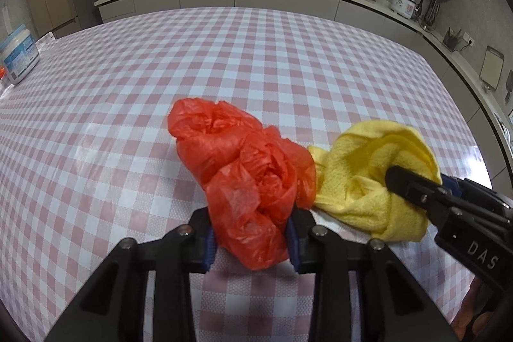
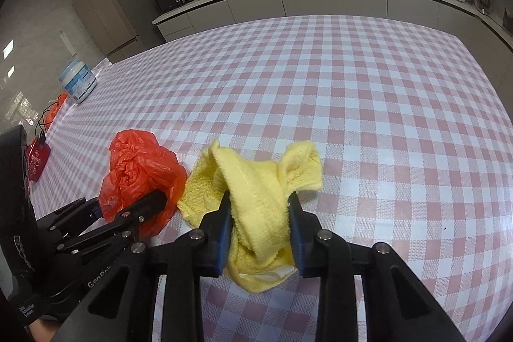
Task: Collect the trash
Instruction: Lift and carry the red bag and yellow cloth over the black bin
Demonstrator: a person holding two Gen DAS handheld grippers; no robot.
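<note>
The left gripper (image 1: 251,234) clamps the crumpled red bag (image 1: 247,169) and the right gripper (image 2: 259,226) clamps the bunched yellow cloth (image 2: 256,191). Both bundles sit touching each other on the checked table (image 1: 256,60).

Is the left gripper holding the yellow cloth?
No, the left gripper is closed on the red plastic bag; the right gripper holds the yellow cloth.

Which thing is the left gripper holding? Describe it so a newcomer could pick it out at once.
On the pink-and-white checked table, near its front edge, two crumpled bundles lie side by side. The left gripper is shut on the red plastic bag: thin, shiny and translucent, unlike the fuzzy yellow cloth touching its right side.
</note>
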